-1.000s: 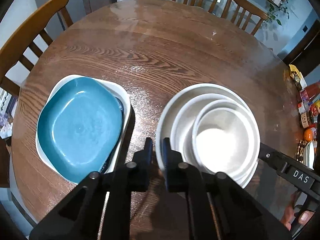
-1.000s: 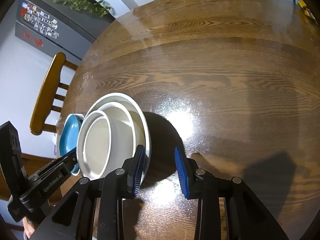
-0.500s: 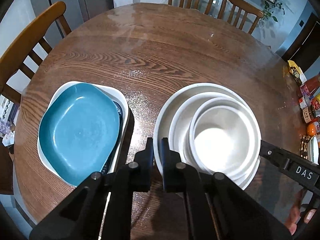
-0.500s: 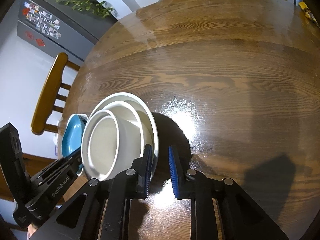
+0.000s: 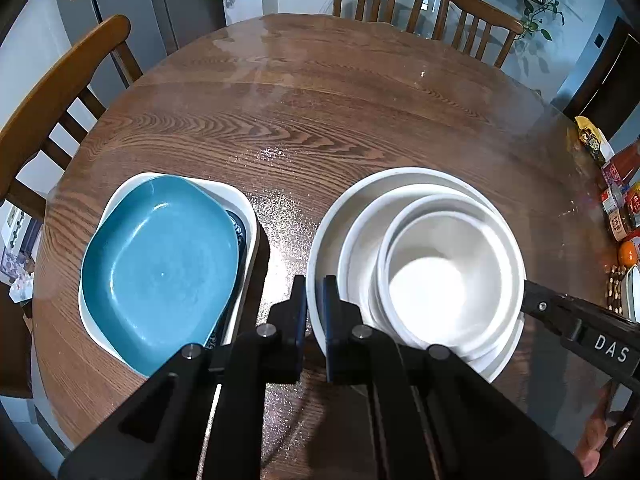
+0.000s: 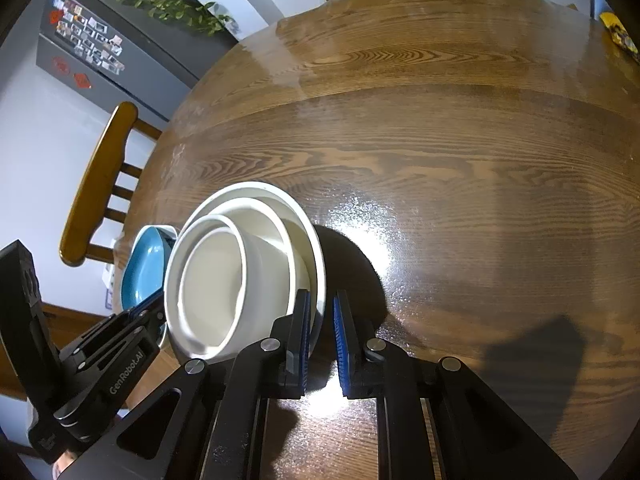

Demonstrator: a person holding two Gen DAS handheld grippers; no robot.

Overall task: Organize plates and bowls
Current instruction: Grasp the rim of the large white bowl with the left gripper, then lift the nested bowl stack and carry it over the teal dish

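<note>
A stack of white bowls [image 5: 448, 276] nests in a wide white plate [image 5: 332, 220] on the round wooden table [image 5: 320, 120]. My left gripper [image 5: 315, 300] is shut on the plate's left rim. My right gripper [image 6: 321, 316] is shut on the same plate's right rim [image 6: 320, 276], and the stack [image 6: 224, 276] looks raised off the table. To the left, a blue squarish plate [image 5: 160, 264] lies on a white squarish dish [image 5: 240, 200]; the blue plate also shows in the right wrist view [image 6: 144, 264].
Wooden chairs [image 5: 52, 96] stand around the table, two at the far side [image 5: 472, 12]. Jars, packets and an orange [image 5: 624, 220] crowd the table's right edge. A grey fridge [image 6: 100, 56] stands behind.
My right gripper closed from open onto the plate's right rim. The stack of white dishes rose a little with both grippers on it.
</note>
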